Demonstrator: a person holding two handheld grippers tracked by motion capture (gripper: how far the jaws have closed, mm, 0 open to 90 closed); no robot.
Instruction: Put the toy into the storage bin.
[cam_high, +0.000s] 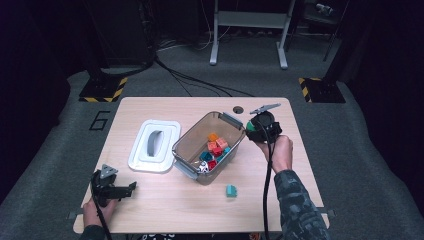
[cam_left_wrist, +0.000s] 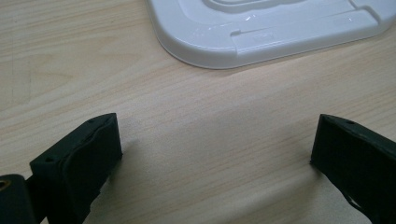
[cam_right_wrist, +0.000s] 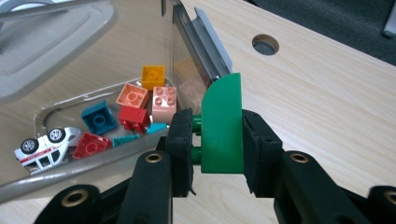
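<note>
My right gripper (cam_right_wrist: 218, 135) pinches a green block (cam_right_wrist: 223, 126) across its flat faces, studs poking toward one jaw. It hangs just outside the clear bin (cam_high: 186, 145), by the bin's right-hand rim near the far right part of the tabletop (cam_high: 150, 210).

Risks as I see them:
- Grip sits low on the block with most of it sticking up past the pads. A knock on the bin's grey latch (cam_right_wrist: 212, 46) could lever it out, landing it on the tabletop.
- Releasing over the rim rather than past it: block bounces off the wall and falls outside.
- Dropping from height: it could bounce off the blocks and toy car (cam_right_wrist: 46, 144) already inside.

My left gripper (cam_left_wrist: 215, 154) rests spread and empty near the front left corner, close to the white lid (cam_left_wrist: 280, 32). A teal block (cam_high: 230, 190) is loose near the front edge, well clear of the bin.
</note>
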